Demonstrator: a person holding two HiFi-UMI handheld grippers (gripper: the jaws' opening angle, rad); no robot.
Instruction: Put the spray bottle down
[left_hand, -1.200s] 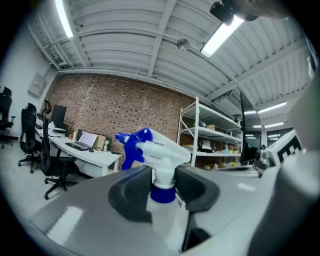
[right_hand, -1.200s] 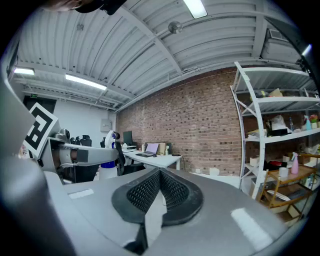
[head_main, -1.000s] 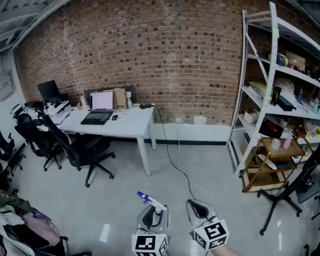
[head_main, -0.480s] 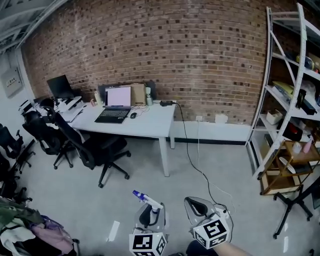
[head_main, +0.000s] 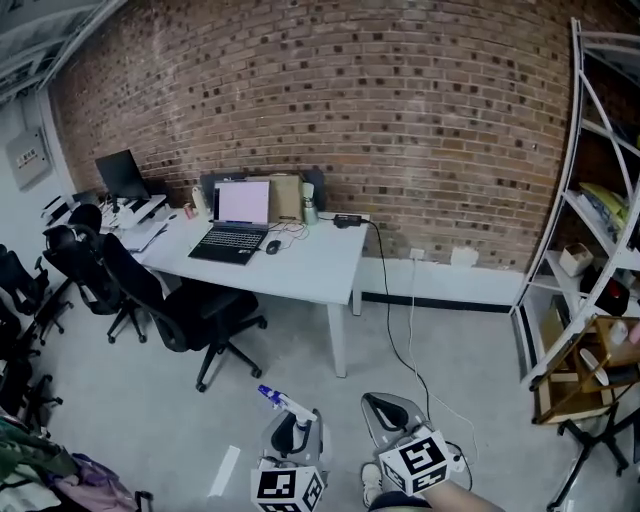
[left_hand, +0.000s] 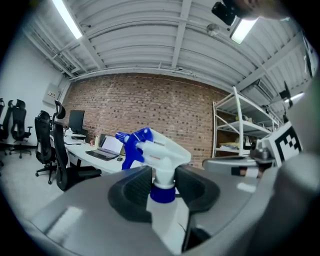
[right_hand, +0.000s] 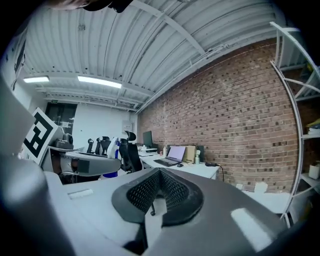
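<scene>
A white spray bottle with a blue nozzle stands upright between the jaws of my left gripper, low in the head view, above the grey floor. In the left gripper view the pads press on the bottle's neck just above its blue collar, and the spray bottle's trigger head points left. My left gripper is shut on it. My right gripper hangs beside it to the right, apart from the bottle. In its own view the right gripper has its pads together with nothing between them.
A white desk stands ahead against the brick wall, with a laptop on it. A black office chair sits at its left. A cable trails across the floor. Metal shelving and a wooden cart stand at the right.
Both grippers have travelled across the floor towards the desk, which now looks nearer and more central. The shelving has slid off to the right. The bottle stays in the left gripper's hold.
</scene>
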